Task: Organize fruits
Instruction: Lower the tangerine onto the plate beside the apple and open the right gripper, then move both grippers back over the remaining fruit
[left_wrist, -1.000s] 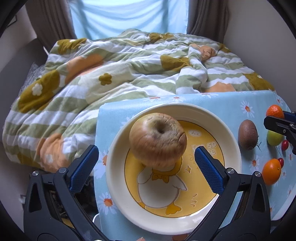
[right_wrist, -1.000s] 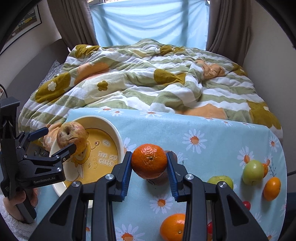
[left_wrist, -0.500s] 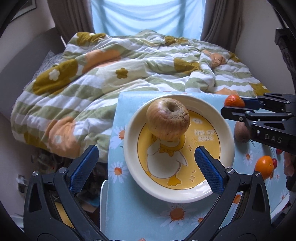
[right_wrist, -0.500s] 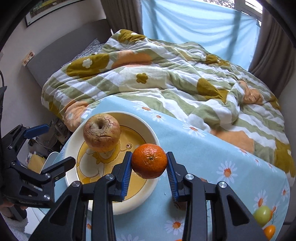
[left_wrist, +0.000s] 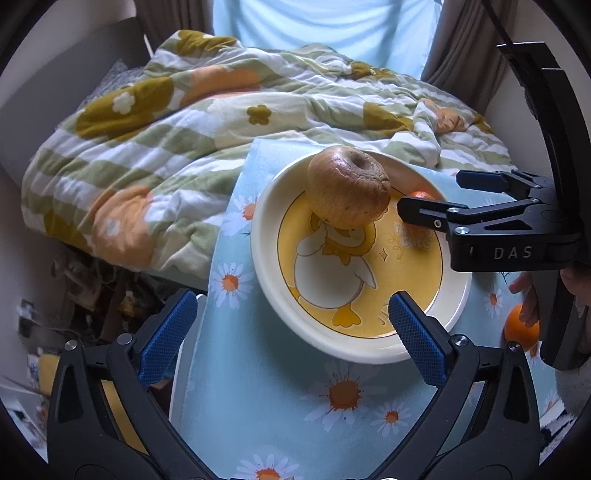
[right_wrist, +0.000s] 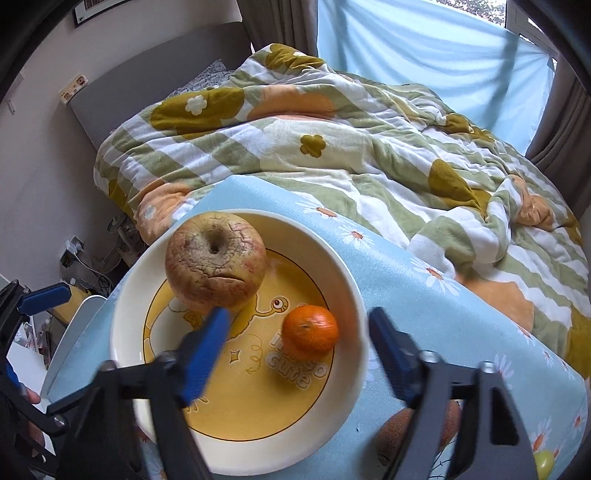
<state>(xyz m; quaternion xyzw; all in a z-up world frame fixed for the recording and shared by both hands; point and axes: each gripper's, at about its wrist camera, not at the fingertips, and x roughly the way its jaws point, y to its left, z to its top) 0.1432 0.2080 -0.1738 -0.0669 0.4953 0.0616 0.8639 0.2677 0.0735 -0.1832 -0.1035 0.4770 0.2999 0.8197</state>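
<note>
A white plate (right_wrist: 351, 295) with a yellow duck print holds a wrinkled brown apple (right_wrist: 215, 265) and a small mandarin (right_wrist: 310, 332) lying free on its right side. My right gripper (right_wrist: 299, 347) is open, its blue pads either side of the mandarin and just above it. In the left wrist view the plate (left_wrist: 266, 258) and apple (left_wrist: 347, 192) show, with the mandarin (left_wrist: 421, 194) mostly hidden behind the right gripper (left_wrist: 428, 195). My left gripper (left_wrist: 288, 328) is open and empty at the plate's near edge.
The plate sits on a blue daisy tablecloth (left_wrist: 280, 398) at the table's left end, next to a bed with a striped quilt (right_wrist: 332, 140). A kiwi (right_wrist: 399, 432) and a green fruit (right_wrist: 543, 461) lie right of the plate. An orange (left_wrist: 517, 328) lies at right.
My right gripper carried the mandarin left over the plate, opened and let it go onto the plate. My left gripper drew back from the apple toward the plate's near edge.
</note>
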